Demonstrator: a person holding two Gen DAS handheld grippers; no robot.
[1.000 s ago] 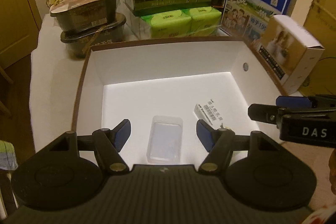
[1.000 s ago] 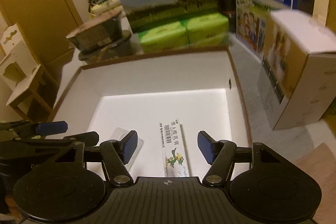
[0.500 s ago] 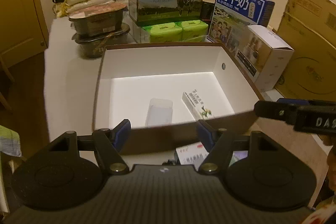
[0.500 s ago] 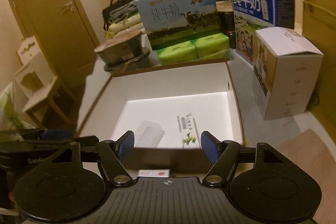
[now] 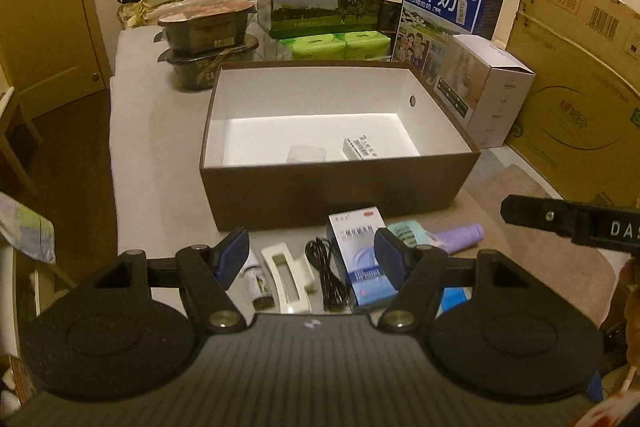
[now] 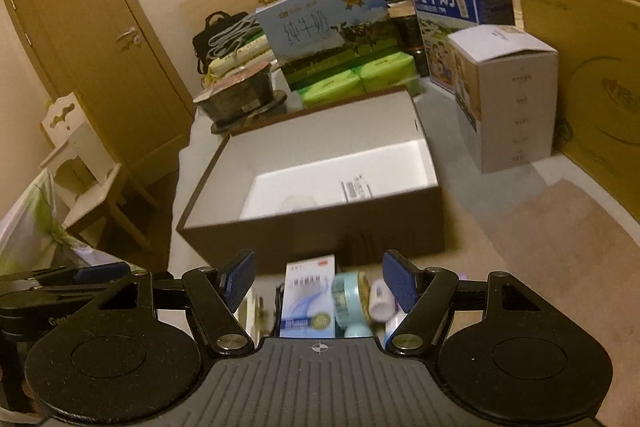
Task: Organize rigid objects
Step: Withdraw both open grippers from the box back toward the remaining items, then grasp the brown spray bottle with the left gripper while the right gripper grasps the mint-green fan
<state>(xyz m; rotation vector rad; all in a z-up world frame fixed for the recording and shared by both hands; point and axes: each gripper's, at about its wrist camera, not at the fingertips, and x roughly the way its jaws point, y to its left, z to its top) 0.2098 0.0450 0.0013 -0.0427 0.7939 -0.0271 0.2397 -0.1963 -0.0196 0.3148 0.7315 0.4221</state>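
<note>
The task looks to be in its early part. The brown box (image 5: 340, 183) sits open in the middle of the counter (image 5: 160, 155), and only two things lie on its white floor, near its front wall: a clear plastic case (image 5: 306, 154) and, just beside it, a small white carton with a barcode (image 5: 360, 148). The rest still waits in a row along the near edge of the counter, outside the box: a blue-and-white medicine box (image 5: 358, 255), a black cable (image 5: 326, 273), a white plastic holder (image 5: 289, 277), a small dark bottle (image 5: 260, 287), a pale green item (image 5: 406, 231) and a lilac tube (image 5: 460, 237). The left gripper (image 5: 312, 253) hovers above this row, its jaws wide apart and holding nothing. The right gripper (image 6: 319, 277) hangs over the same row, jaws likewise spread and empty. By this reckoning six or so pieces remain to be boxed.
</note>
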